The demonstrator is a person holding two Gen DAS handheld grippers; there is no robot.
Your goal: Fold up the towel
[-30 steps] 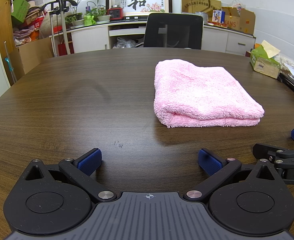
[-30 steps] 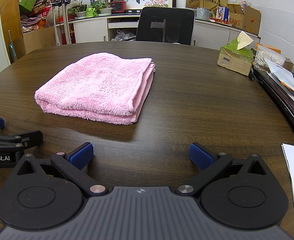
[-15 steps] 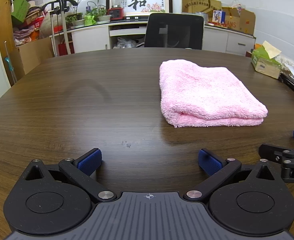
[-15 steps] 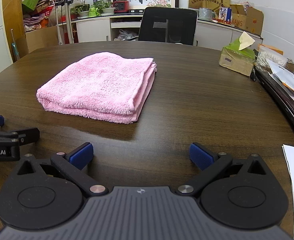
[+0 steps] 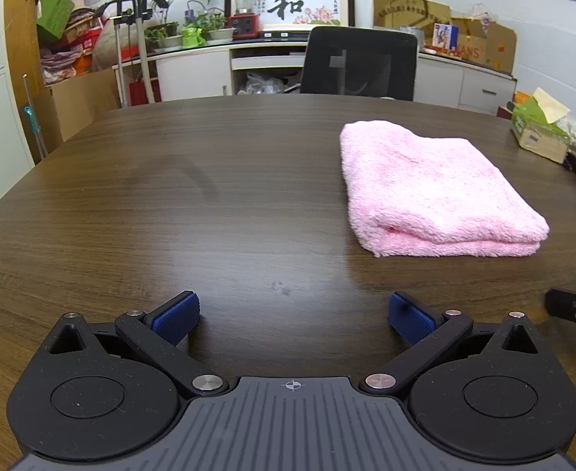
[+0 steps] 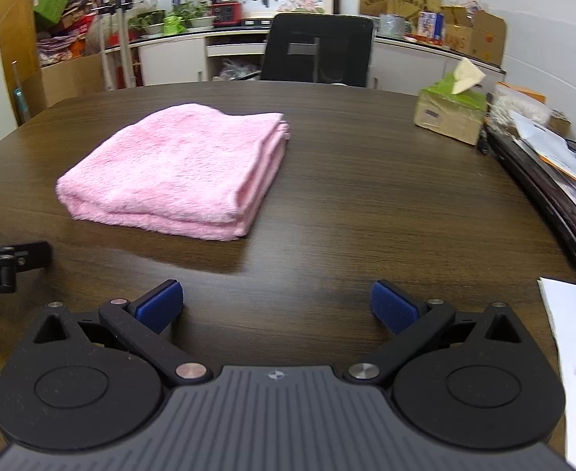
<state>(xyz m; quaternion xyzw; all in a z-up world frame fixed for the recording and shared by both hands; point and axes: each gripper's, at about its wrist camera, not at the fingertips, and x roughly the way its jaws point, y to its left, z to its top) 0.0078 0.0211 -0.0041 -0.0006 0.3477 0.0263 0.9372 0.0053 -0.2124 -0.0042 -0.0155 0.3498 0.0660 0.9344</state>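
While both tools sit low over the table (image 5: 131,204) with nothing between their pads, the stock reads as follows

Item 1, towel (image 5: 429,184): pink, plush, lying flat as a squared stack of several layers. Seen from the left wrist it lies at 1 o'clock; seen from the right wrist (image 6: 178,168) at 11 o'clock. Layered edges face the grippers at the near side and at the side toward the tissue box; the opposite side is a rounded fold. Judged complete or nearly so, since the stack is compact and even

Item 2, left gripper (image 5: 292,314): jaws spread wide, empty, well apart from the towel. Its tip also shows at 9 o'clock in the right wrist view (image 6: 9,255)

Item 3, right gripper (image 6: 276,304): jaws likewise spread, empty, pointed just past the towel's near corner. Part of it shows at 3 o'clock in the left wrist view (image 5: 574,310)

Item 4, tissue box (image 6: 451,112): green, at 2 o'clock, clear of the work

Item 5, papers (image 6: 570,337): table edge, 3 o'clock

Item 6, office chair (image 5: 360,62): far side, 12 o'clock

Remark: both tools standing off and released suits a finished fold left undisturbed
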